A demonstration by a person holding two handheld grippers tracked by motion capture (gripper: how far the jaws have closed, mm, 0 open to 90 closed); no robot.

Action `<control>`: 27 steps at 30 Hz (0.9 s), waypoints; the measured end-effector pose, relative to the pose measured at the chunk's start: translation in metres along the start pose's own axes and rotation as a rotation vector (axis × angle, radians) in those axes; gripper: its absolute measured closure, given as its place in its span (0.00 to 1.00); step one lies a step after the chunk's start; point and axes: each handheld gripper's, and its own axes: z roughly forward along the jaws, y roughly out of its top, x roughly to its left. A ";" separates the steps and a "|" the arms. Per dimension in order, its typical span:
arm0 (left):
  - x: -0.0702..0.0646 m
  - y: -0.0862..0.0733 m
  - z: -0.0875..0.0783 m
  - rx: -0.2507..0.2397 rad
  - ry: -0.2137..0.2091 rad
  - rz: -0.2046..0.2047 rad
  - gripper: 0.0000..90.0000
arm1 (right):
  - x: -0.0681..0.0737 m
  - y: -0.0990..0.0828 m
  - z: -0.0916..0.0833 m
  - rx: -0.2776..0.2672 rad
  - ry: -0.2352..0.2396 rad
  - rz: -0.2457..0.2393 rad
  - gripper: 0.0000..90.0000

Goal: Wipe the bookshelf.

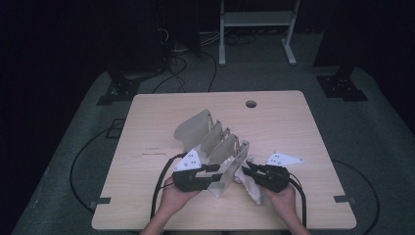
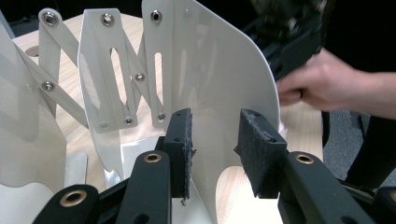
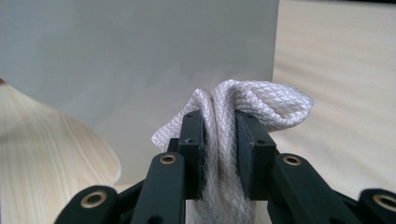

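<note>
Jaws of right gripper (image 3: 219,140) pinching cloth (image 3: 261,100)

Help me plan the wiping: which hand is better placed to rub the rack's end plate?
Right: its gripper already pinches the cloth against the rack; the left gripper straddles the plate.

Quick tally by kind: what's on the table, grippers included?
Folding rack: 1
Cloth: 1
Grippers: 2, left gripper, right gripper
Total: 4
</note>
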 end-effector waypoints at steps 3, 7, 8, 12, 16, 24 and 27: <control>-0.001 0.001 0.000 0.001 0.003 0.002 0.72 | 0.003 0.013 -0.008 -0.031 -0.003 -0.031 0.81; -0.002 0.001 0.000 -0.001 0.000 0.004 0.72 | 0.003 0.030 -0.019 -0.070 -0.002 -0.055 0.81; -0.002 0.001 0.000 -0.001 -0.002 0.005 0.72 | 0.003 0.034 -0.021 -0.078 -0.003 -0.059 0.81; -0.002 0.001 0.001 -0.001 -0.004 0.007 0.72 | 0.004 0.045 -0.028 -0.105 0.002 -0.068 0.81; -0.002 0.001 0.001 -0.001 -0.001 0.006 0.72 | 0.020 0.047 -0.029 -0.109 0.059 -0.094 0.81; -0.003 0.002 0.001 -0.001 0.001 0.007 0.72 | 0.042 0.041 -0.026 -0.088 0.129 -0.125 0.81; -0.002 0.001 0.000 -0.004 0.003 0.003 0.72 | 0.054 0.035 -0.022 -0.075 0.162 -0.138 0.81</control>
